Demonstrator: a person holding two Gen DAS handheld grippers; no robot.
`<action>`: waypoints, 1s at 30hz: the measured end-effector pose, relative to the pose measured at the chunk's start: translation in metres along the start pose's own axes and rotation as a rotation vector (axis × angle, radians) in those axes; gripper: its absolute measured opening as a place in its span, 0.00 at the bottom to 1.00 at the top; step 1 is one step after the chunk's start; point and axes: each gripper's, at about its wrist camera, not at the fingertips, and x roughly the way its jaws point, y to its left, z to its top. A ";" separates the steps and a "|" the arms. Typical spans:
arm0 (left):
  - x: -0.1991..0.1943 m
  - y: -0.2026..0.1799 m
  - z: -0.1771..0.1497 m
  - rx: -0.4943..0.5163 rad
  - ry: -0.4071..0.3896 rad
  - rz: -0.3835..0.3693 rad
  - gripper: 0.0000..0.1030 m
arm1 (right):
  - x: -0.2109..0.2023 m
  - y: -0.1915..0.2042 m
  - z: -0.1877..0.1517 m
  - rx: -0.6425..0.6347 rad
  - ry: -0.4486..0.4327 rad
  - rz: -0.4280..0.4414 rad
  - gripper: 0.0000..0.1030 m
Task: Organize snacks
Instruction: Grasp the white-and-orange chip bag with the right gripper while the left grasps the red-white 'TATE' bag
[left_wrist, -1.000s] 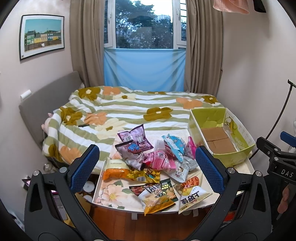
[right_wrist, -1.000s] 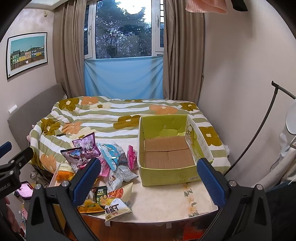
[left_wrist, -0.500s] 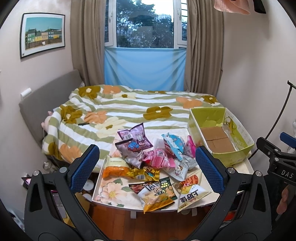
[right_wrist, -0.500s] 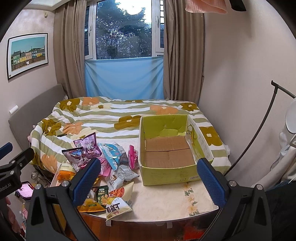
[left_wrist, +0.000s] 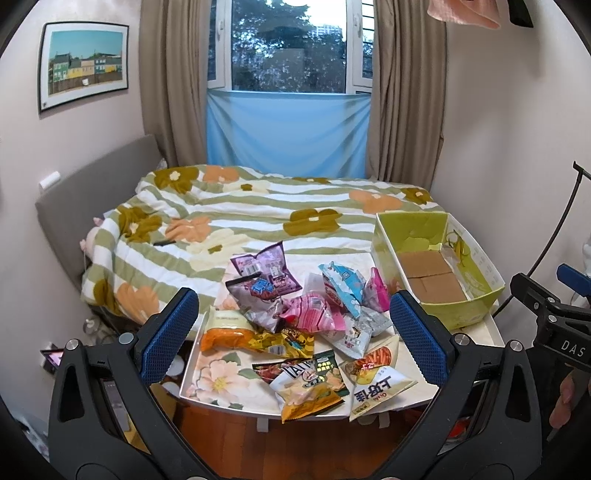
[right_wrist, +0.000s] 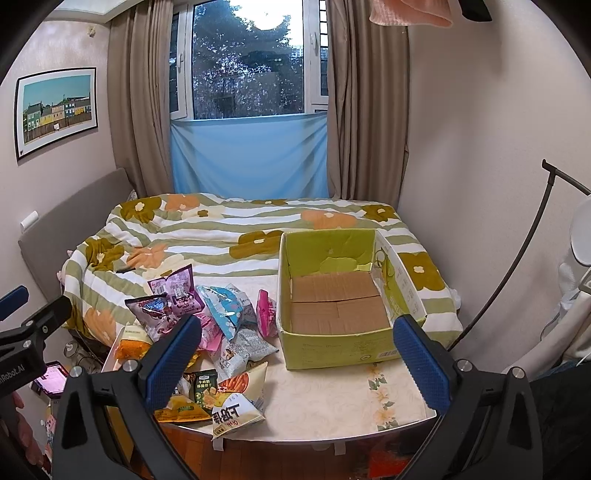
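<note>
Both grippers hang in the air short of the table (right_wrist: 332, 398), fingers spread wide, gripping nothing. The left gripper (left_wrist: 295, 332) faces the snack pile (left_wrist: 306, 317), which sits left of the box (right_wrist: 340, 291) and just beside it. The right gripper (right_wrist: 295, 362) faces the box's front wall. The box itself holds no snacks, just bare cardboard floor. A bed (right_wrist: 229, 229) lies behind the box.

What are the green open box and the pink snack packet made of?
Green open box: looks like corrugated cardboard, matte; bare brown flaps form its floor, walls creased. Pink snack packet: likely thin plastic film, glossy; it crinkles and catches light.
</note>
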 end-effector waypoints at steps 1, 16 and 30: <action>0.002 0.000 0.000 -0.006 0.011 -0.002 1.00 | 0.000 0.001 0.000 -0.002 0.001 0.001 1.00; 0.076 0.000 -0.052 -0.135 0.289 -0.017 1.00 | 0.064 -0.015 -0.032 0.001 0.168 0.172 1.00; 0.192 0.024 -0.133 -0.258 0.561 -0.120 0.99 | 0.162 -0.002 -0.103 0.137 0.445 0.334 1.00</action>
